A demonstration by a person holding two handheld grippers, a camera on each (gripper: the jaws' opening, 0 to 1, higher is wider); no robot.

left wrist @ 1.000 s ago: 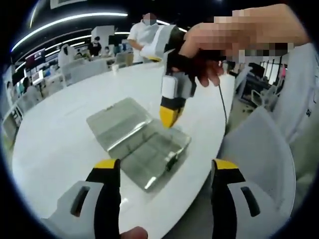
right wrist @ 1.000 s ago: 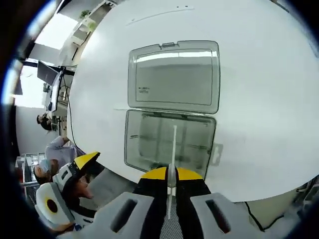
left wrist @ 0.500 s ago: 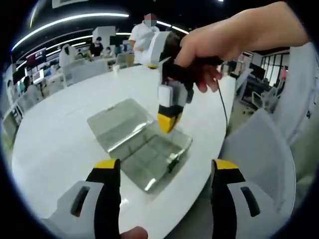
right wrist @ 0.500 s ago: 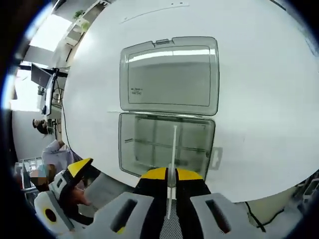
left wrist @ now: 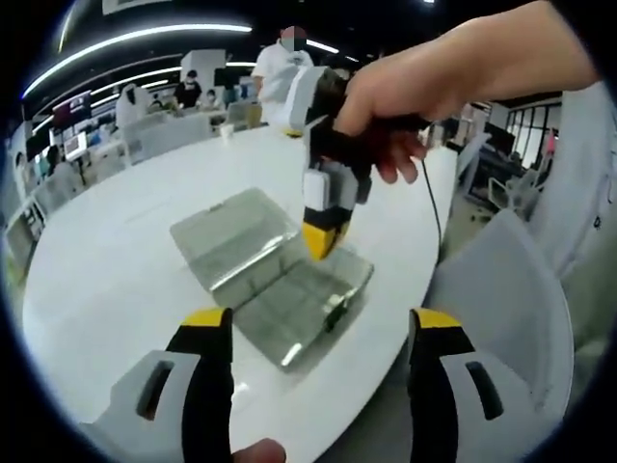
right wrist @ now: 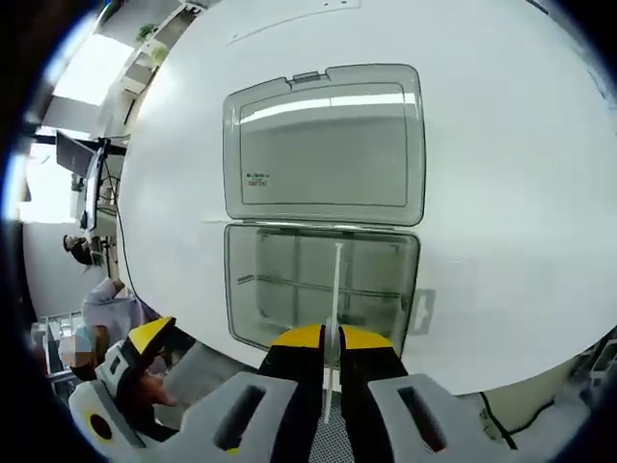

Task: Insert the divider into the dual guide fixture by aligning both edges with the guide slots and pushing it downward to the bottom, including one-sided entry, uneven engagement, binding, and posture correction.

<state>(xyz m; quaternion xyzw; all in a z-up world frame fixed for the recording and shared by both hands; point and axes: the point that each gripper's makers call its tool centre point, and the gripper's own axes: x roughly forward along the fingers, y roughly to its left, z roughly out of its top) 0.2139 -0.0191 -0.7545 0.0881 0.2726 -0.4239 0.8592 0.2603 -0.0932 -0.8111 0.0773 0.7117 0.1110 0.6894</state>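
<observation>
A clear plastic compartment box [right wrist: 323, 289] lies open on the white round table [right wrist: 501, 174], its lid [right wrist: 325, 145] folded flat beyond the tray. My right gripper [right wrist: 331, 338] is shut on a thin translucent divider [right wrist: 335, 289], held edge-on above the tray's middle. In the left gripper view the same box [left wrist: 289, 289] sits mid-table, and the right gripper [left wrist: 320, 236], held by a hand [left wrist: 405, 87], hovers over the tray. My left gripper [left wrist: 318, 323] stands open nearer the table's edge, nothing between its fingers.
A grey chair back [left wrist: 501, 299] stands at the table's right edge. People and desks [left wrist: 174, 106] fill the room behind the table. The left gripper [right wrist: 125, 371] appears at the lower left of the right gripper view, past the table edge.
The right gripper with the divider has moved slightly left and further over the tray. The left gripper has stayed open in place.
</observation>
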